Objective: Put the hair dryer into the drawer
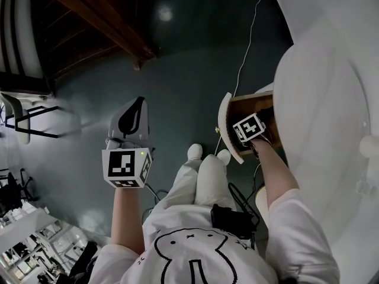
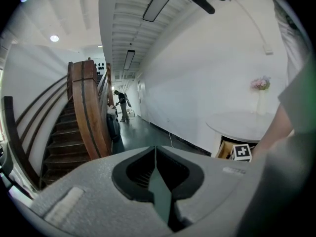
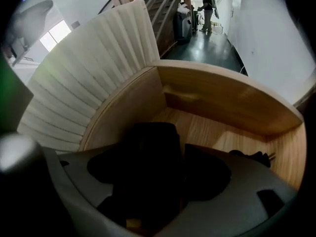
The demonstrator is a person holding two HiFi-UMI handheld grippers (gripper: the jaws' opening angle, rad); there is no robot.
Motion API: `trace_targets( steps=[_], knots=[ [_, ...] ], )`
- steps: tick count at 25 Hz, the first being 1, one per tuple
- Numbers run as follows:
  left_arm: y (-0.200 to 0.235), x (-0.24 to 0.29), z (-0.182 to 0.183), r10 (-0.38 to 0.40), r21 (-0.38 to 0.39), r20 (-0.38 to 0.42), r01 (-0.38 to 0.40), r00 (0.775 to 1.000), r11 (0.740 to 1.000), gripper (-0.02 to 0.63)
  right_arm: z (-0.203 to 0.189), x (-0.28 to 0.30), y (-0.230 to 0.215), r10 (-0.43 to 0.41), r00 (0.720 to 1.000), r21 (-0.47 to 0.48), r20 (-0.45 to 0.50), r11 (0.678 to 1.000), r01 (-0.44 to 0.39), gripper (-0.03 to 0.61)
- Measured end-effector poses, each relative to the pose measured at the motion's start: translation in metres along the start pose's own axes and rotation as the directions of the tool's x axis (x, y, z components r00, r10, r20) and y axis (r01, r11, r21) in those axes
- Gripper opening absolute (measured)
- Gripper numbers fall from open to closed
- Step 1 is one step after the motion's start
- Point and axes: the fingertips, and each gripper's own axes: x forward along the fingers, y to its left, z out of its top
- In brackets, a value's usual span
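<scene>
The black hair dryer [image 3: 150, 137] sits between the jaws of my right gripper [image 3: 163, 154], which is shut on it. Gripper and dryer are down inside the open wooden drawer [image 3: 222, 100], just above its floor. The drawer has a curved, ribbed white front [image 3: 94, 68]. A black cord [image 3: 249, 155] lies in the drawer's right corner. In the head view the right gripper [image 1: 251, 130] reaches into the drawer [image 1: 251, 102] under the round white table [image 1: 320, 99]. My left gripper [image 1: 137, 104] hangs in the air to the left, shut on nothing; its jaws [image 2: 157, 154] meet.
A wooden staircase [image 1: 100, 16] rises at the far left, and a dark chair [image 1: 29, 114] stands by it. A thin white cable [image 1: 243, 58] runs across the dark floor toward the drawer. A vase of flowers [image 2: 260, 85] stands on the table. A person [image 2: 121, 105] is far down the corridor.
</scene>
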Motion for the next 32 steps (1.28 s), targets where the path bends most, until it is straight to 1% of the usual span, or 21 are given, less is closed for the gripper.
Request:
trace_targets(
  steps=[3,6,11,15,23,27,32],
  knots=[
    [-0.004,0.003,-0.001,-0.007,-0.002,0.002,0.007,1.0,1.0,0.021,-0.005,0.003,0.001,0.0,1.0,0.007,-0.018,1.0,0.0,0.359],
    [-0.011,0.006,0.006,-0.022,0.006,0.012,0.022,1.0,1.0,0.021,-0.007,0.002,0.004,-0.014,0.999,0.007,-0.042,1.0,0.014,0.359],
    [-0.022,0.01,0.019,-0.044,-0.001,0.033,0.044,0.998,0.999,0.021,0.007,-0.017,-0.002,-0.051,0.999,-0.002,0.004,0.999,0.051,0.359],
    [-0.035,0.011,0.031,-0.067,-0.018,0.052,0.068,0.996,0.998,0.021,0.012,-0.04,0.007,-0.05,0.999,-0.004,0.009,0.999,0.05,0.359],
    [-0.053,0.013,0.069,-0.099,-0.033,0.119,0.104,0.988,0.994,0.021,0.012,-0.077,0.022,-0.061,0.998,-0.014,0.021,0.998,0.061,0.357],
    [-0.059,0.013,0.084,-0.111,-0.037,0.141,0.117,0.984,0.992,0.021,0.014,-0.094,0.028,-0.049,0.998,0.002,0.031,0.999,0.049,0.357],
    [-0.063,0.012,0.102,-0.114,-0.041,0.172,0.123,0.978,0.992,0.021,0.01,-0.105,0.037,-0.033,0.999,-0.013,0.016,0.999,0.034,0.357]
  ],
)
